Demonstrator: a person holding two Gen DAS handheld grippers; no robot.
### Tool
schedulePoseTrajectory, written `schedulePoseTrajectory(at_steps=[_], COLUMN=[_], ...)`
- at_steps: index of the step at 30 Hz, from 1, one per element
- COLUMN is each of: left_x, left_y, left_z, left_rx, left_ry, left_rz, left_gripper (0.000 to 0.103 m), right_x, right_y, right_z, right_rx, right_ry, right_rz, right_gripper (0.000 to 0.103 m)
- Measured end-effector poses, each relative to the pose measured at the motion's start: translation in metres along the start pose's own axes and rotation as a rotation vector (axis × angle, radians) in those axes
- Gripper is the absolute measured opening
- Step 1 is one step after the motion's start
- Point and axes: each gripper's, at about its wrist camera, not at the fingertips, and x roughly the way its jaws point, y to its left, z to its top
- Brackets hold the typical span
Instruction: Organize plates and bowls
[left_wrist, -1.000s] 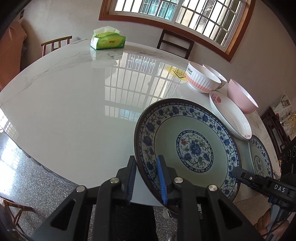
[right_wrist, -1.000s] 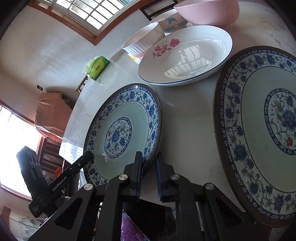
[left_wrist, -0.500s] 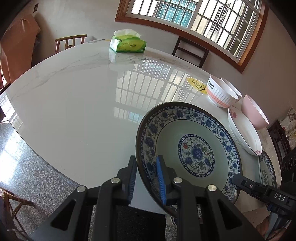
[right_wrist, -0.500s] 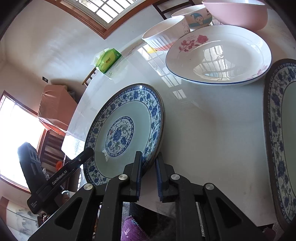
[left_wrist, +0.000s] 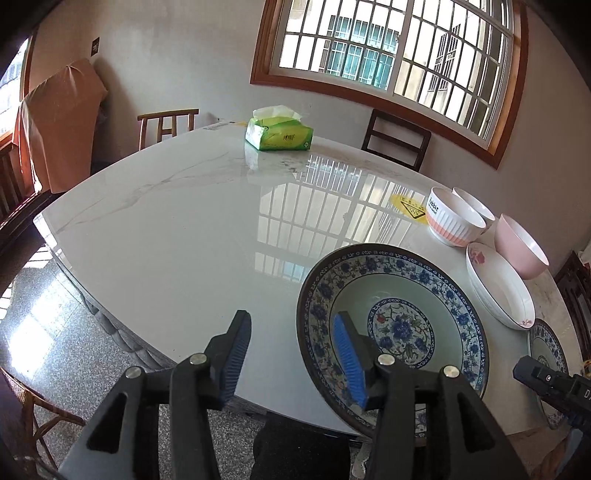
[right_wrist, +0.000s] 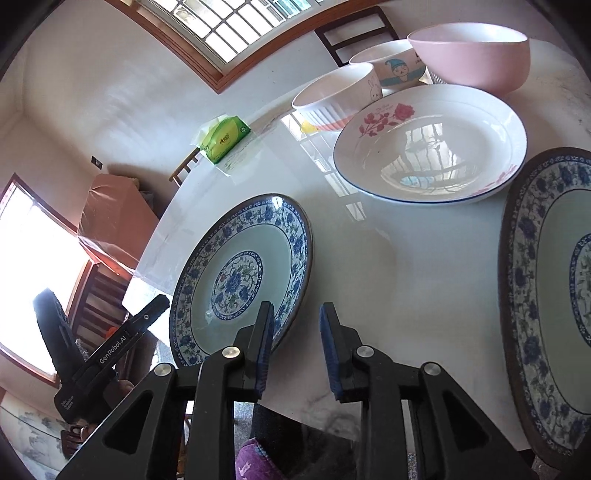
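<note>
Table (left_wrist: 177, 229): glossy white marble with faint grey veins; mirrors the barred window.
Blue plate (left_wrist: 391, 325): flat on the table at its near edge, rim just past the edge.
Left gripper (left_wrist: 291, 350): jaws have just been opening; now wide apart, one pad over the blue plate's rim, the other clear of it, no squeeze.
Right gripper (right_wrist: 297, 347): jaws have just been opening; parted, astride the blue plate's (right_wrist: 240, 280) opposite rim, not pinching.
Second blue plate (right_wrist: 550, 295): right of the blue plate, apart.
Rose plate (right_wrist: 430, 147): beyond the blue plate, apart.
Bowls: ribbed bowl (right_wrist: 338, 96), cartoon bowl (right_wrist: 391, 62), pink bowl (right_wrist: 469, 53), behind the rose plate.
Tissue pack (left_wrist: 279, 133): far side of the table.
Room: arched wood-framed window (left_wrist: 391, 48), chairs round the table, speckled stone floor (left_wrist: 48, 332).
</note>
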Motion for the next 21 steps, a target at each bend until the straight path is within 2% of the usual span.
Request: schedulePoseTrajectory(at_steps=[4, 7, 8, 9, 12, 14, 16, 19, 21], left_x=[-0.033, -0.054, -0.058, -0.060, -0.057, -0.049, -0.033, -0.007, 0.006], left_y=[-0.021, -0.054, -0.067, -0.081, -0.126, -0.158, -0.188, -0.217, -0.227], left_z=[-0.003, -0.006, -0.008, -0.010, -0.017, -0.021, -0.027, -0.035, -0.036], left_rx=[0.056, 0.138, 0.164, 0.185, 0.256, 0.298, 0.316, 0.287, 0.263], left_ry=[-0.058, -0.038, -0.020, 0.004, 0.084, 0.159, 0.256, 0.375, 0.415], left_rz=[-0.047, -0.176, -0.220, -0.264, -0.373, -0.444, -0.502, -0.523, -0.517], left_gripper=[0.048, 0.051, 0.052, 0.052, 0.052, 0.052, 0.052, 0.052, 0.052], right_x=[-0.055, -0.108, -0.125, -0.141, -0.182, -0.198, -0.204, -0.203, -0.199], right_y=[-0.016, -0.042, -0.053, -0.063, -0.096, -0.117, -0.141, -0.173, -0.188], right_z=[-0.011, -0.017, -0.018, -0.020, -0.022, -0.022, -0.021, -0.019, -0.016], right_rx=[0.004, 0.021, 0.034, 0.044, 0.075, 0.094, 0.127, 0.202, 0.227], right_ry=[-0.084, -0.153, -0.170, -0.178, -0.220, -0.218, -0.201, -0.164, -0.148], right_rz=[-0.002, -0.058, -0.084, -0.114, -0.215, -0.265, -0.269, -0.213, -0.188], right_gripper=[0.025, 0.032, 0.039, 0.042, 0.042, 0.042, 0.042, 0.042, 0.042])
